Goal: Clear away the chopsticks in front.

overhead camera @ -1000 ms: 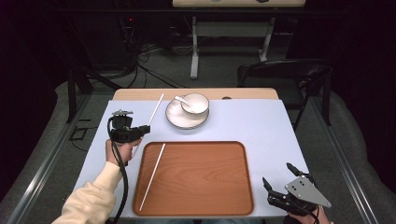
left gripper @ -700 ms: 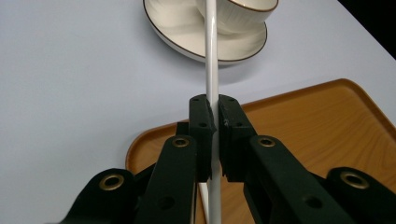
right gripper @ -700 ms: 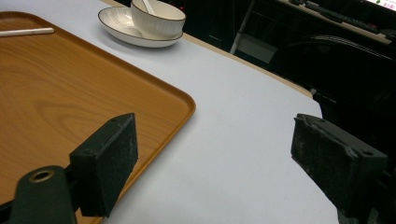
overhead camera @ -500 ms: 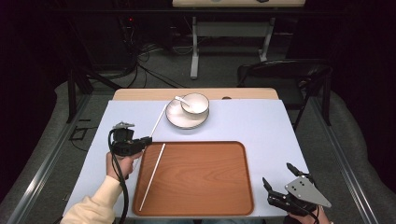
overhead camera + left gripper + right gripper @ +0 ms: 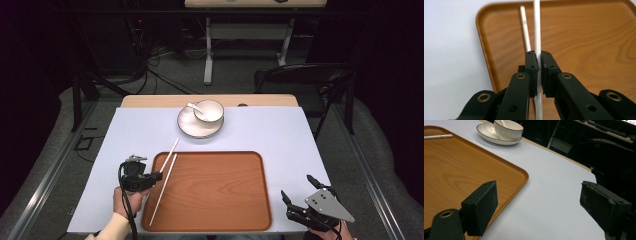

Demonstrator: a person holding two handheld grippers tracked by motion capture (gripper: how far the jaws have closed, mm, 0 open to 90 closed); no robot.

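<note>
A brown wooden tray lies in the middle of the table. One white chopstick rests along the tray's left side. My left gripper, at the tray's left rim, is shut on a second white chopstick, which points away toward the bowl. In the left gripper view the held chopstick runs up between my jaws, with the lying chopstick just left of it on the tray. My right gripper hovers open off the tray's near right corner, holding nothing.
A white bowl with a spoon in it stands on a plate behind the tray. A pale sheet covers the table. A dark chair stands beyond the far right corner.
My left gripper has come back toward the person with the chopstick, from beside the bowl to the tray's left rim. The right gripper has stayed still.
</note>
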